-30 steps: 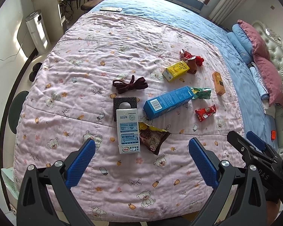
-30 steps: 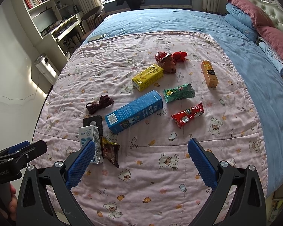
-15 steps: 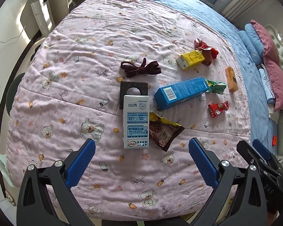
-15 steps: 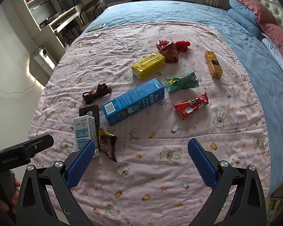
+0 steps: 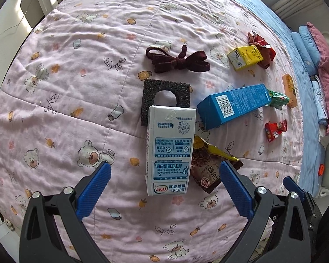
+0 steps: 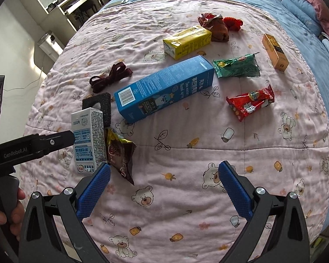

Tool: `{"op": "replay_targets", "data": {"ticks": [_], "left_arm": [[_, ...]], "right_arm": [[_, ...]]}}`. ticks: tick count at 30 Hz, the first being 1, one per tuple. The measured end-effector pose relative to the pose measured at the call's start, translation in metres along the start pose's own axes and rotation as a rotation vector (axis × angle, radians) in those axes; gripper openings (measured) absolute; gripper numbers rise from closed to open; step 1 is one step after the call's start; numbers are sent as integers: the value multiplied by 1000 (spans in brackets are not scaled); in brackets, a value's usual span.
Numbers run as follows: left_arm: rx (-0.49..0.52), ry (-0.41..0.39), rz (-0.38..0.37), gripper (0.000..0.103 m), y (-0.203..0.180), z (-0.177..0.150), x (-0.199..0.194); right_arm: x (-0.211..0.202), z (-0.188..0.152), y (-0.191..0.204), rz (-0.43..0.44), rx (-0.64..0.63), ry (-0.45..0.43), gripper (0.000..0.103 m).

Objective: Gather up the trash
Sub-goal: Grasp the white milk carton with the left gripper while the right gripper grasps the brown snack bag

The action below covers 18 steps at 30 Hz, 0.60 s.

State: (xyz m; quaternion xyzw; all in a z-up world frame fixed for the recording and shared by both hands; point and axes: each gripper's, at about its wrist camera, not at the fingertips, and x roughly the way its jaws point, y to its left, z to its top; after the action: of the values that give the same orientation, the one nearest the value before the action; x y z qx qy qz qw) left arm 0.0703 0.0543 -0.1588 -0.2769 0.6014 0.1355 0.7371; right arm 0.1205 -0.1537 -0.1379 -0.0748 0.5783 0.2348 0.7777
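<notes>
Trash lies scattered on a pink bear-print quilt (image 5: 76, 87). A white milk carton (image 5: 170, 149) lies flat, its near end between the blue fingers of my open left gripper (image 5: 164, 173). A brown snack wrapper (image 5: 210, 166) touches the carton's right side. Beyond lie a long blue box (image 6: 164, 87), a yellow juice carton (image 6: 187, 41), a green wrapper (image 6: 238, 65), a red wrapper (image 6: 251, 102) and an orange box (image 6: 275, 52). My right gripper (image 6: 163, 175) hangs open over bare quilt, right of the carton (image 6: 88, 135).
A black foam square (image 5: 166, 96) lies partly under the carton, a dark red ribbon bow (image 5: 177, 62) beyond it. Crumpled red and brown pieces (image 6: 219, 25) sit at the back. Blue sheet and pillows (image 6: 307, 4) lie right; a desk (image 6: 76, 2) and white appliance (image 6: 49, 43) stand left.
Both grippers have moved forward and down toward the quilt. The left one has closed in on the milk carton, which now sits between its open fingers. Nothing on the bed has shifted.
</notes>
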Motion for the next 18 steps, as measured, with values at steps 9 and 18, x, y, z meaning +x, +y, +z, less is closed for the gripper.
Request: {"op": "replay_targets", "data": {"ticks": [9,18], "left_arm": [[-31,47,-26,56,0,18,39],[-57,23,-81,54,18,6,22]], "right_arm": [[39,1,-4,11,-5,66,95],[62,11,18,106,-50,80,94]]}}
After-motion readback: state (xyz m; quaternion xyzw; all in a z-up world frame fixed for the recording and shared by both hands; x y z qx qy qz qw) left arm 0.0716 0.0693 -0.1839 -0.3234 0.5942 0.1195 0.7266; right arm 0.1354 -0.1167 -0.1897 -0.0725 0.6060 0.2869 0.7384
